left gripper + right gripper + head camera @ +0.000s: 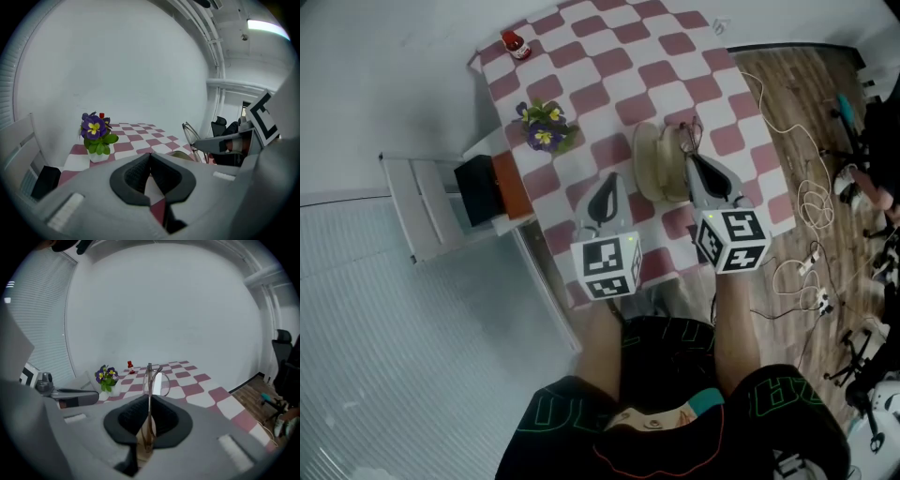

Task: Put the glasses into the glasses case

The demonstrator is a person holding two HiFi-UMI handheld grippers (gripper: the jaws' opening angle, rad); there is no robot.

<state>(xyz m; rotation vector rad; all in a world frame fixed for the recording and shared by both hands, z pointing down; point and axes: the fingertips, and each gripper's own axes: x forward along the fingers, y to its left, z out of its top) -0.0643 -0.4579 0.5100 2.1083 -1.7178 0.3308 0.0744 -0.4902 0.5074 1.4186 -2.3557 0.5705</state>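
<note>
My right gripper (pixel 149 398) has its jaws pinched on thin wire-framed glasses (pixel 151 380), seen edge-on above the checked desk (pixel 609 66). It partly hides the beige oval glasses case (pixel 652 164). My left gripper (pixel 150 157) has its jaws together, empty.

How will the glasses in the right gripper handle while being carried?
The glasses have a thin wire frame: probably light and easily bent. The right gripper pinches them at one narrow spot, so they may pivot or slip.
</note>
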